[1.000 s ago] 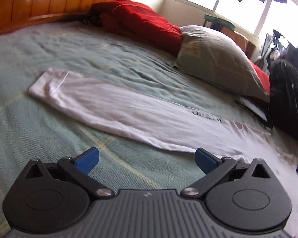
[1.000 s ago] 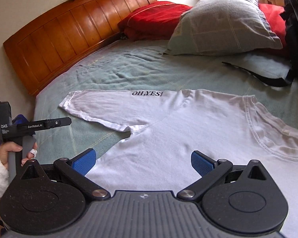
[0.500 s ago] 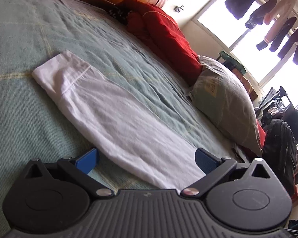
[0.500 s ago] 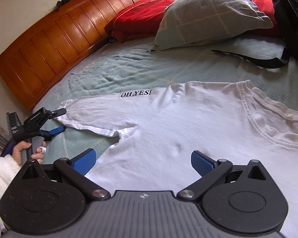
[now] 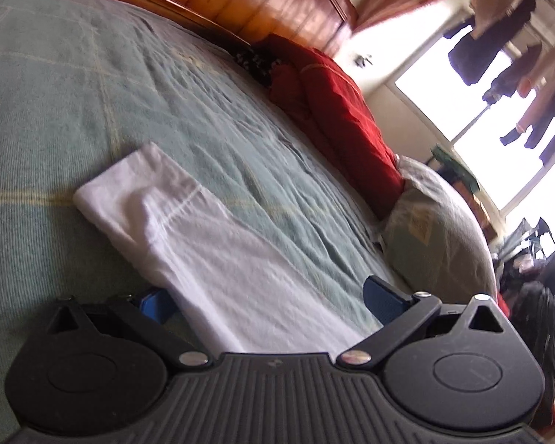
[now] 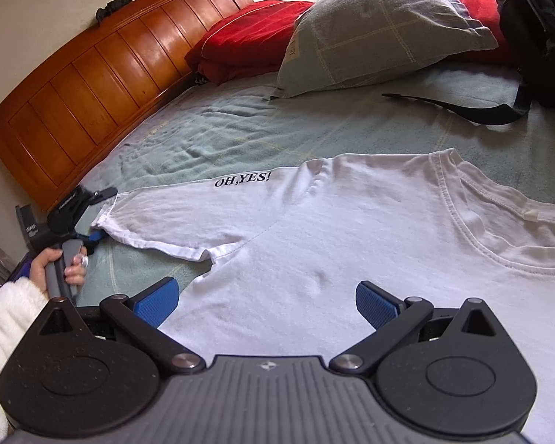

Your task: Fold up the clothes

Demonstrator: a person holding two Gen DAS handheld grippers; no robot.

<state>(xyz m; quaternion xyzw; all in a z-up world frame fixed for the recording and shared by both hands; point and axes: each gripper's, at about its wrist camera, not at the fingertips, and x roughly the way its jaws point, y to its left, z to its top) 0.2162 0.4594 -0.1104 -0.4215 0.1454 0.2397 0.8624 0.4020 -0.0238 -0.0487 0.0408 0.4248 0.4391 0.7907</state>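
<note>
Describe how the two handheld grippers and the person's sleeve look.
Both the left gripper and the right gripper have ribbed grey bodies, black round-ended linkage arms with silver pivot screws, and blue textured jaws. The fluffy white sleeve covers the person's left arm.

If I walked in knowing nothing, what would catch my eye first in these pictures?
A white T-shirt printed "OH,YES!" lies spread flat on the green bedspread, filling the middle of the bed. The left gripper stands open over one sleeve, and the right gripper stands open over the shirt's body. Behind them, a red blanket and a grey pillow lie by the glossy wooden headboard.
</note>
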